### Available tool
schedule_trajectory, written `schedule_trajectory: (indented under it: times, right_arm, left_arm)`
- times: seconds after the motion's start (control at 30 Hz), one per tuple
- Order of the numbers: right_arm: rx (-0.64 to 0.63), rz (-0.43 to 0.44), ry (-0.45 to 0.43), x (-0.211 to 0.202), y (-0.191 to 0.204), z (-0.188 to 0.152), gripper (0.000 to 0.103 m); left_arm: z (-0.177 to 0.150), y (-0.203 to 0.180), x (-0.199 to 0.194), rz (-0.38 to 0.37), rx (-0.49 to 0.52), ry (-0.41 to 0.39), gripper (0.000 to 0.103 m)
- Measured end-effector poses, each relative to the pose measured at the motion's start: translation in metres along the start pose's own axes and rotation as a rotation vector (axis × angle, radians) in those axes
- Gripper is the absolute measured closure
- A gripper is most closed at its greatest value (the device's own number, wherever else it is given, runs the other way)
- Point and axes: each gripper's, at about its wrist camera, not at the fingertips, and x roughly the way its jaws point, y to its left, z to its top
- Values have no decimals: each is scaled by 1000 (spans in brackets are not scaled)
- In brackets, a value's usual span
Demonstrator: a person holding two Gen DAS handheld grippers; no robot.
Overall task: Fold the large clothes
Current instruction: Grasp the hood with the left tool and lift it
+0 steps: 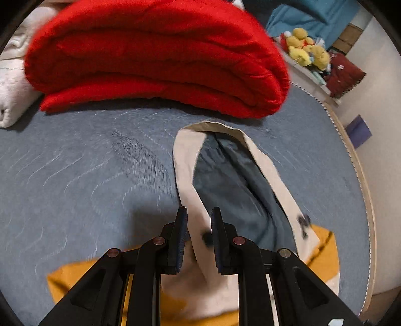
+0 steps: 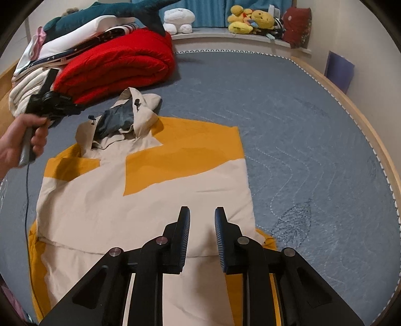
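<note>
A beige and yellow hooded jacket (image 2: 140,198) lies partly folded on the blue-grey bed (image 2: 300,140). Its hood (image 2: 125,117), with a dark grey lining, points toward the red blanket. In the left wrist view the hood (image 1: 225,175) lies just ahead of my left gripper (image 1: 199,215), whose fingers are apart with the hood's beige edge between them. In the right wrist view the left gripper (image 2: 77,109) is held by a hand beside the hood. My right gripper (image 2: 201,215) is open and empty above the jacket's lower body.
A folded red blanket (image 1: 160,57) lies behind the hood, with a stack of white and dark bedding (image 2: 62,40) on and beside it. Plush toys (image 2: 250,20) sit on the ledge at the back. The bed's wooden edge (image 2: 376,150) runs along the right.
</note>
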Motion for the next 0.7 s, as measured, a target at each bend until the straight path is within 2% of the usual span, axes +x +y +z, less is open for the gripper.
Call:
schedule_trajectory:
  times: [0.1,0.2,0.33,0.43,0.5,0.53,0.57,0.7]
  right_arm:
    - [13,3,28,10,0,-2,80]
    - [16,12,61,20,-1,-5,80]
    - [43,15,73,26,-3,-4,80]
    - [45,19,78,30,-2,-5,80]
    - [43,26,89,33,-1,-7,80]
    - [42,29,92,34,-1,-7,80]
    - [43,29,94,35,-1,-6,80]
    - [80,41,84,33,-4,0,80]
  left_arm:
    - [20,10,34,-8,-45,62,84]
    - [31,21,64,-19,-96,114,77]
    - [37,29,93,-14,-149,153,76]
    - [36,24,103,-11,-128,168,76]
    - [35,23,104,-7,-119,166,79]
    - [34,22,101,-3,-120,160,93]
    - [33,21,98,2,-120,151,97]
    - [22,1,55,-22,-60,69,100]
